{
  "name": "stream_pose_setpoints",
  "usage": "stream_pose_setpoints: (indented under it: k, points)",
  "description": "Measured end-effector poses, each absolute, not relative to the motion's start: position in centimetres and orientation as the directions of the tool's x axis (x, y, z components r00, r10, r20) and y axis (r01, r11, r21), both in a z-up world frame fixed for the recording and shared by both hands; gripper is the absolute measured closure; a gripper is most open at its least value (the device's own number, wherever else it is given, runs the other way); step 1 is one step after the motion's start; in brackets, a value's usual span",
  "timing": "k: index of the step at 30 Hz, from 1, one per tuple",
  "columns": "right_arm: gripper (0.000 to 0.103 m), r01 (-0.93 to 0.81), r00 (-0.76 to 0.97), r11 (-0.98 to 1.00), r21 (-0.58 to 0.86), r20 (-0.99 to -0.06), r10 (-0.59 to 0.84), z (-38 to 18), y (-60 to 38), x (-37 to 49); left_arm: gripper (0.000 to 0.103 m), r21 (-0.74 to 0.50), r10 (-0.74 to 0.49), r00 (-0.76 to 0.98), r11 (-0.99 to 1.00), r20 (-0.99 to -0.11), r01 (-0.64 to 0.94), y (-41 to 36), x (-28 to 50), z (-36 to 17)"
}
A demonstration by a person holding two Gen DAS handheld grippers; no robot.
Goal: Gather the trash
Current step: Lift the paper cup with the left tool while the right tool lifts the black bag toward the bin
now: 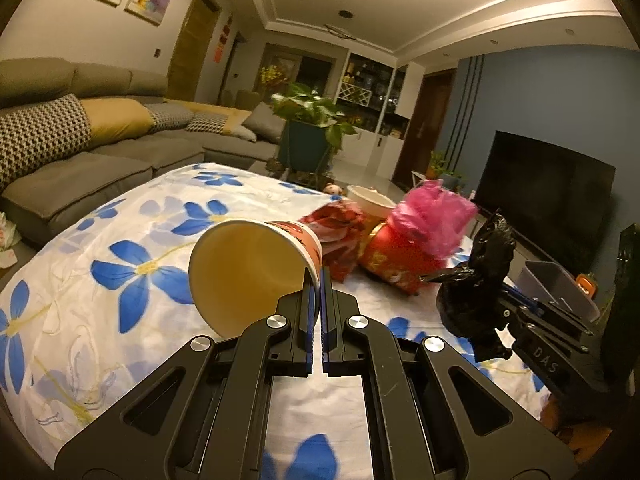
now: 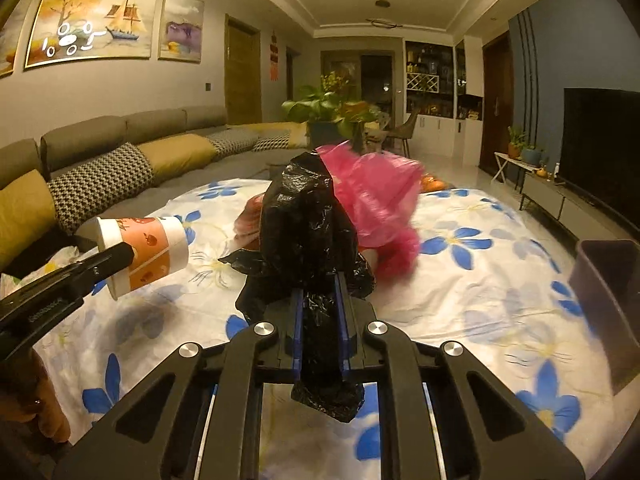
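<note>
My left gripper (image 1: pixel 319 280) is shut on the rim of an orange-printed paper cup (image 1: pixel 248 272), held above the table with its mouth toward the camera. The same cup (image 2: pixel 148 252) shows at the left of the right wrist view, with the left gripper (image 2: pixel 116 258) pinching it. My right gripper (image 2: pixel 319 284) is shut on a crumpled black plastic bag (image 2: pixel 308 220), which hangs above the flowered cloth. That bag (image 1: pixel 476 292) and the right gripper (image 1: pixel 504 304) appear at the right of the left wrist view. A pink plastic bag (image 1: pixel 432 216) lies over a red round container (image 1: pixel 392 260).
A white cloth with blue flowers (image 1: pixel 120 264) covers the table. Red wrappers (image 1: pixel 340 236) and a white bowl (image 1: pixel 370 200) lie near the pink bag (image 2: pixel 376 200). A grey bin (image 1: pixel 556 288) stands at the table's right, seen as the grey bin (image 2: pixel 608 300). Sofa left, TV right.
</note>
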State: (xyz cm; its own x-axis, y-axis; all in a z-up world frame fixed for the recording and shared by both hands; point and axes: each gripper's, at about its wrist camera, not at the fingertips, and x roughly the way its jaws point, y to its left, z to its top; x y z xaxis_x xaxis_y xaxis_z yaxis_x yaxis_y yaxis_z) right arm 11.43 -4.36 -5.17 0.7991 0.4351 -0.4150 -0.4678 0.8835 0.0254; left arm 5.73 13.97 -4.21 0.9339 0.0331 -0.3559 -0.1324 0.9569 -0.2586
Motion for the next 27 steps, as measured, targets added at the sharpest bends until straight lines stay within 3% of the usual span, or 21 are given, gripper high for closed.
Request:
stream_pose_setpoints:
  k: [27]
  points:
    - [0.088, -0.218, 0.922, 0.975, 0.026, -0.322, 0.215, -2.3, -18.6, 10.0, 0.101, -0.154, -0.191, 0.926, 0.977, -0.326, 0.147, 0.0, 9.1, -0.7]
